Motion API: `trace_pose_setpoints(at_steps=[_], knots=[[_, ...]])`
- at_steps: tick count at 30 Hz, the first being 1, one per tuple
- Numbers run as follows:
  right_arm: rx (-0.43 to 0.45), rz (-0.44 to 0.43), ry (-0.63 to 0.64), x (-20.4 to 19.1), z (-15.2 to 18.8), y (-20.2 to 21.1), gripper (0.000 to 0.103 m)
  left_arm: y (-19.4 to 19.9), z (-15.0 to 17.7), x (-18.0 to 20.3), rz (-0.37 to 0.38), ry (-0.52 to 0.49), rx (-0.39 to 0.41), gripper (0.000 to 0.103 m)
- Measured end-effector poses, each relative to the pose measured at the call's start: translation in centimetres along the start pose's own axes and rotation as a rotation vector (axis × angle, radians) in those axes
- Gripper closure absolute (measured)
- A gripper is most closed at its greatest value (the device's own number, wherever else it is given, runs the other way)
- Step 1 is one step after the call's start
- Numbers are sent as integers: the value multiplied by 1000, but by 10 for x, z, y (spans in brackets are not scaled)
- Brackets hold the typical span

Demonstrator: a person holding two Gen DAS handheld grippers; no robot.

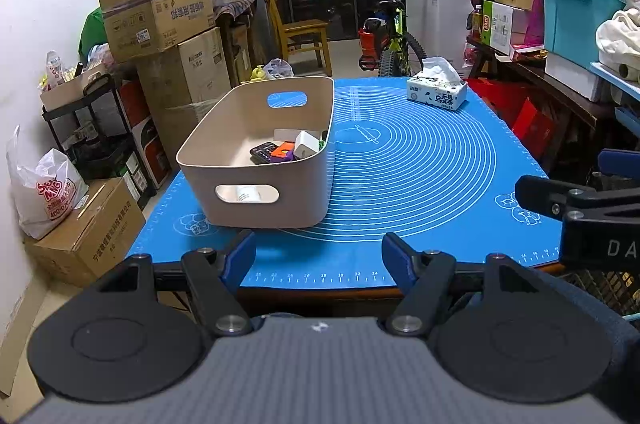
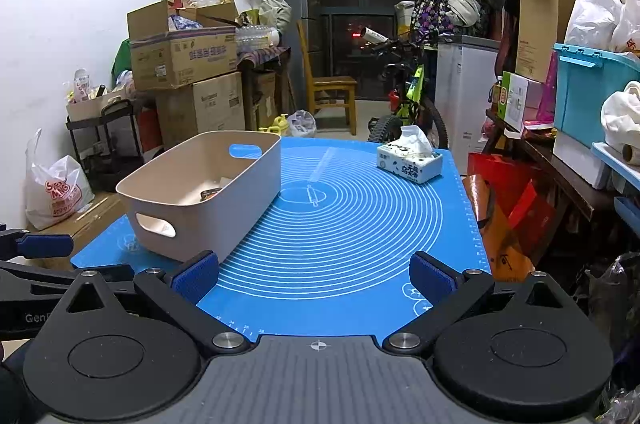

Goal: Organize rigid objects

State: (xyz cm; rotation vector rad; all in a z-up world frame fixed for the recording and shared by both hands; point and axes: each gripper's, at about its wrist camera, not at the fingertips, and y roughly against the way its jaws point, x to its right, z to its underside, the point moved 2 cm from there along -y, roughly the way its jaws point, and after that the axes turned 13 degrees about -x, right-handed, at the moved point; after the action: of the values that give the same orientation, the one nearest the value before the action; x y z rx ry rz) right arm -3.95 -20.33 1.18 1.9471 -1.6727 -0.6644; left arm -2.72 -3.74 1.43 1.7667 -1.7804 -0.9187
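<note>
Cluttered storage room, blue mat (image 1: 400, 184) on the bench. The beige bin (image 1: 256, 184) sits at the left edge, small rigid items (image 1: 286, 150) already inside. Probably light, stiff plastic, best gripped by the handle cutouts. Left tool (image 1: 318, 258) and right tool (image 2: 314, 276) are spread wide, nothing held.

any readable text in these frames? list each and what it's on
"DA", cut off: right gripper body.
"Gen", cut off: left gripper body.
"22" to "34": blue mat ruler edge.
"MNG", "400-07": white plastic bag.
Tissue pack and cardboard boxes: Chinese print, too blurred.
</note>
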Motion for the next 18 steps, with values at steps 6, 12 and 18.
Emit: trace_pose_setpoints(at_steps=[6,12,18], knots=[[-3,1,-7,1,0,0,2,0,0,0,0,0,0,33],[-7,0,-9,2,1,-2,2,0,0,0,1,-1,0,33],[-7,1,-11,1,2,-2,2,0,1,0,0,0,0,33]])
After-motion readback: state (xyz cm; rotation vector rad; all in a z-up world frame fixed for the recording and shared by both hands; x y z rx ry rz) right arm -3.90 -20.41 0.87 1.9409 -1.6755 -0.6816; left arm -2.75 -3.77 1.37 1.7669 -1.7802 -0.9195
